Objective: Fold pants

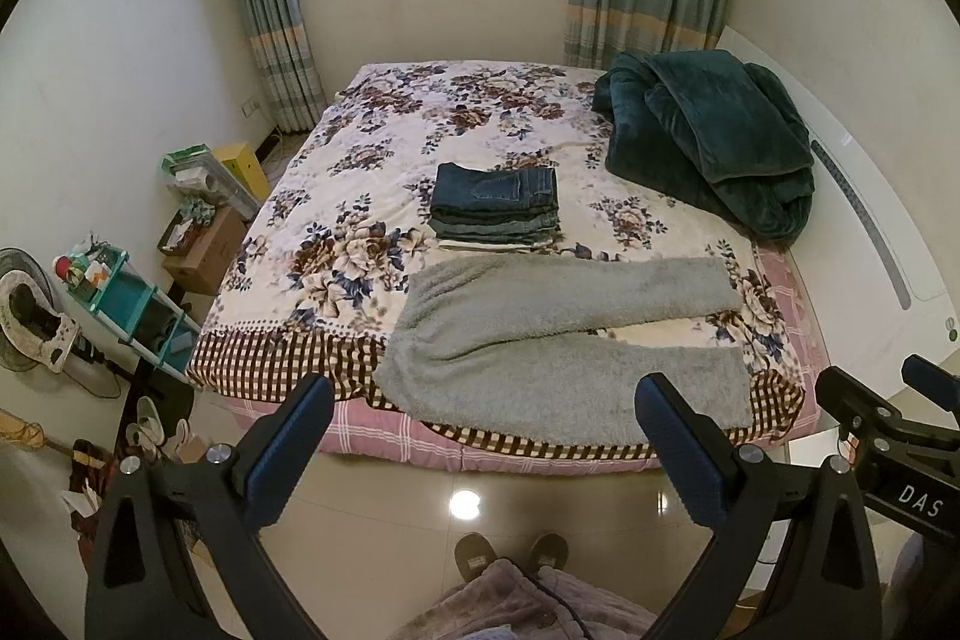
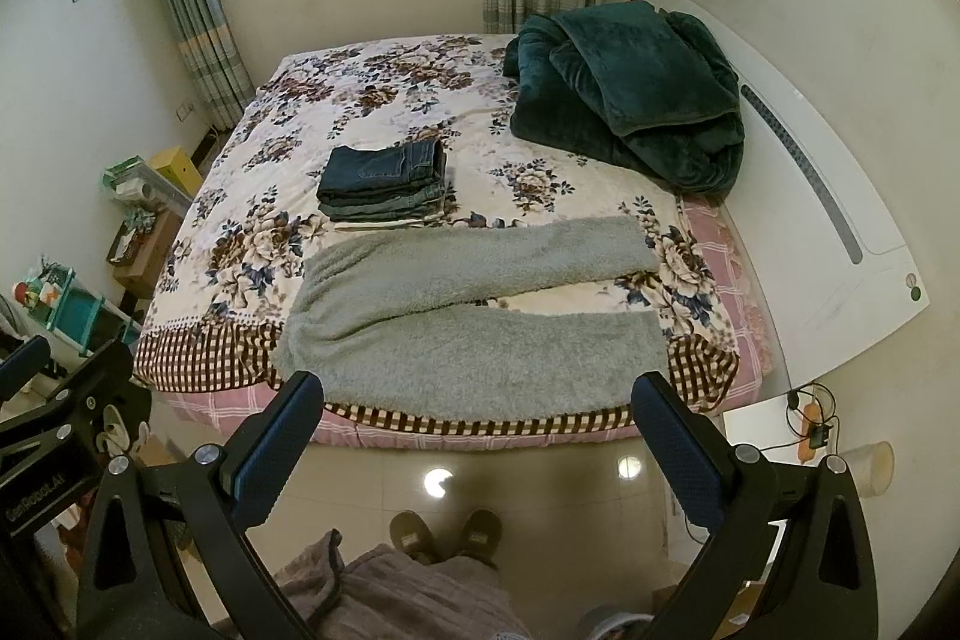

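The grey fleece pants (image 1: pixel 558 340) lie flat along the near edge of the bed (image 1: pixel 360 196), waistband at the left, the two legs running right and splayed apart in a narrow V. Both tools hang over the floor short of the mattress: the left gripper (image 1: pixel 486 436) and the right gripper (image 2: pixel 480 430) each have their jaws spread wide and hold nothing.

The first fold looks unstarted. To do it well, I would pinch the far leg at its cuff and near the waist, then lay it squarely over the near leg so the seams line up.

Just beyond sits a stack of folded jeans (image 1: pixel 497 208); a dark green blanket (image 1: pixel 708 142) is heaped far right.

Readable writing: "DAS" on the right tool's body in the left view; "GenRobot.AI", partly blurred, on the left tool's body in the right view.
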A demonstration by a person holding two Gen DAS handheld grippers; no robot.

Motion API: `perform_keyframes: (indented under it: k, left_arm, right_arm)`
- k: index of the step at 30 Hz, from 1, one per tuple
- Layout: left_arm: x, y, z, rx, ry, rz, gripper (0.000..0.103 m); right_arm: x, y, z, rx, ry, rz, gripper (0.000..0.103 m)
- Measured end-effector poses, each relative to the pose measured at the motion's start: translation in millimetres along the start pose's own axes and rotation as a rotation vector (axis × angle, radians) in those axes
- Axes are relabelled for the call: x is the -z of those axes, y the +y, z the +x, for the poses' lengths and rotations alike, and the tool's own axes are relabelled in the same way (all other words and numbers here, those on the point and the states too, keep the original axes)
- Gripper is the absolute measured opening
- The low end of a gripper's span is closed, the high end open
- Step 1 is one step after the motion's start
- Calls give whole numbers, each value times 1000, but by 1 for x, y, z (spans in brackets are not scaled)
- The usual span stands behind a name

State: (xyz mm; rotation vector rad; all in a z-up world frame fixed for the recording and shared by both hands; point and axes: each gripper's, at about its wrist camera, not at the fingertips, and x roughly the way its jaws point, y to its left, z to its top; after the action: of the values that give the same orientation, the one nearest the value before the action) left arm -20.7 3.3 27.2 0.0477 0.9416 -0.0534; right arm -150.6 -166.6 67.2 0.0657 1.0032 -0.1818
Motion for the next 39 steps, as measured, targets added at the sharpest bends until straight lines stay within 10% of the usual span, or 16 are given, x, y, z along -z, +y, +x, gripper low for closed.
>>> perform_keyframes:
  k: [23, 39]
  left_arm:
    - [-12, 1, 20, -8, -48, -8, 103]
    - [-40, -20, 182, -1, -8, 26, 103]
  right_arm:
    - [1, -2, 9, 3, -14, 22, 103]
    - [-65, -37, 189, 121, -56, 182, 103]
